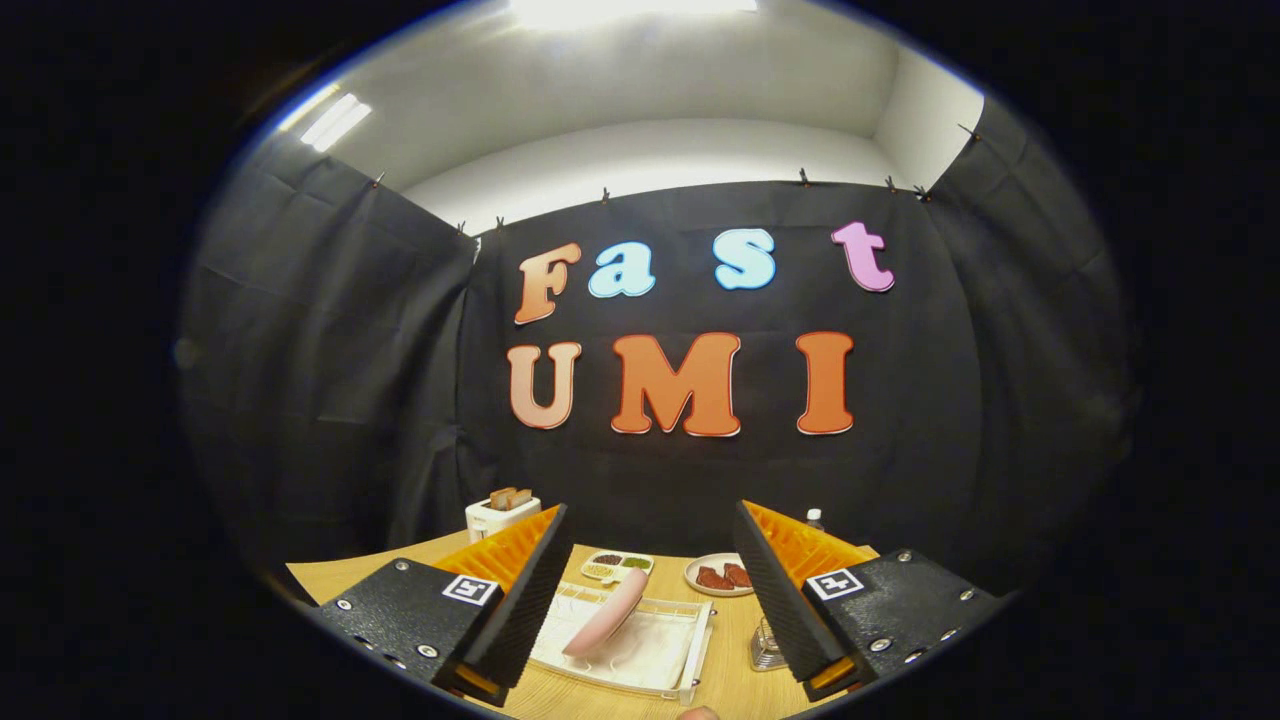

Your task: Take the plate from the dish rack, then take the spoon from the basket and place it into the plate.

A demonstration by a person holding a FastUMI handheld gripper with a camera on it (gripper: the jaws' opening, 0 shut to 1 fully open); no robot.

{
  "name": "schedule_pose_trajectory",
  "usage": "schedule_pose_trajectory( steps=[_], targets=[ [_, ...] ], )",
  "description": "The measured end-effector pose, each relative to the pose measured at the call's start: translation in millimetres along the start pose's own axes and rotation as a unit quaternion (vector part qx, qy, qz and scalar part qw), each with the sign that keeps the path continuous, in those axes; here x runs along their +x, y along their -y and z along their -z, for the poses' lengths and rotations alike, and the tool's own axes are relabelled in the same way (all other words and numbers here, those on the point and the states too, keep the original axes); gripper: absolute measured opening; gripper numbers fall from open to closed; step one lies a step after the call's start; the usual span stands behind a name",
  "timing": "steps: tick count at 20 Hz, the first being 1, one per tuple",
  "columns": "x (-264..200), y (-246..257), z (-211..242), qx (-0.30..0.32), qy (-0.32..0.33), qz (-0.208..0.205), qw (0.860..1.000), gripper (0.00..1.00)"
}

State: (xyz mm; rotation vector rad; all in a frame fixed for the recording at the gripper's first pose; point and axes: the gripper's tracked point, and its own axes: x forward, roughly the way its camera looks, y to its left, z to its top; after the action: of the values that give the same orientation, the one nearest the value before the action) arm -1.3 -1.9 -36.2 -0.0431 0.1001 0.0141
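A pink plate (606, 612) stands on edge, leaning, in a white wire dish rack (680, 648) on the wooden table. It lies below and between my two fingers, a little nearer the left one. My gripper (652, 600) is open wide, held above the table, with nothing between its fingers. A small metal basket (766, 648) peeks out beside the right finger, mostly hidden by it; I cannot make out a spoon in it.
Beyond the rack sit a small tray of sauces (615, 565) and a white plate of dark red food (718, 575). A white toaster with bread (502, 512) stands at the back left, a bottle cap (815, 517) at the back right. The table's (380, 565) far edge meets the black cloth wall.
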Motion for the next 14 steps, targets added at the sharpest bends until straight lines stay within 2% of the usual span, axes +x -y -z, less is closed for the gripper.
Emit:
schedule_pose_trajectory(
  steps=[7,14],
  targets=[
    [24,0,18,0.024,-0.043,-0.018,0.999,0.96],
    [49,10,26,0.023,-0.071,-0.01,0.997,0.96]
  ],
)
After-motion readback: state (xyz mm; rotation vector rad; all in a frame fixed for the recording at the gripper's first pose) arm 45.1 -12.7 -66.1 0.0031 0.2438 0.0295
